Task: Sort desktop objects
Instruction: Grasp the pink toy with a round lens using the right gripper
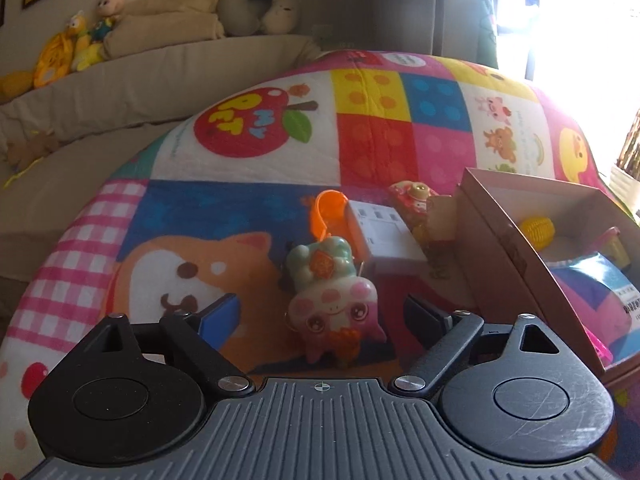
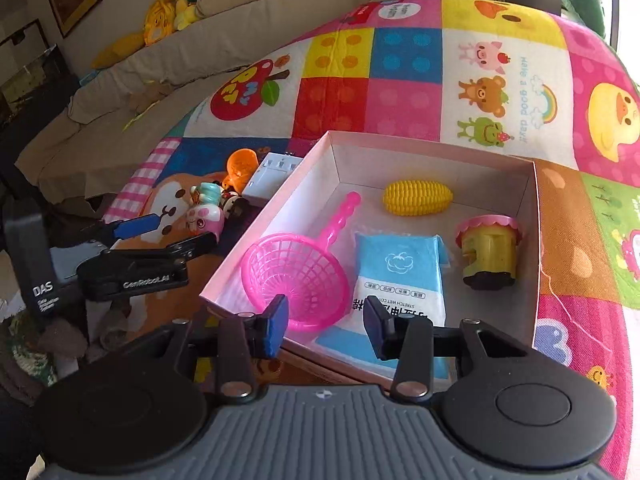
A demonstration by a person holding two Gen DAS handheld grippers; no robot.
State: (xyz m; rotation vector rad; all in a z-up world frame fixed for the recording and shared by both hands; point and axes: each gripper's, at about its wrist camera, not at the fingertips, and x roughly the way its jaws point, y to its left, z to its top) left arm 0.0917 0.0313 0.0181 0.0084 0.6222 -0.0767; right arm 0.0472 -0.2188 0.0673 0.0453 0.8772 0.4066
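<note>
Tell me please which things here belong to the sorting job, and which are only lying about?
Job: box holding corn, pink strainer, wipes pack, yellow cup toy; beside it on the mat, pig toy, orange scoop, white block.

Lying about: sofa, plush toys, pillows.

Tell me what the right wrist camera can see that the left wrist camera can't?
Only the right wrist view shows the pink strainer and the right gripper, open above the box. Only the left wrist view shows the pink toy camera. Both show the box, the yellow corn, the pig toy and the left gripper, open around that pig toy.
</note>
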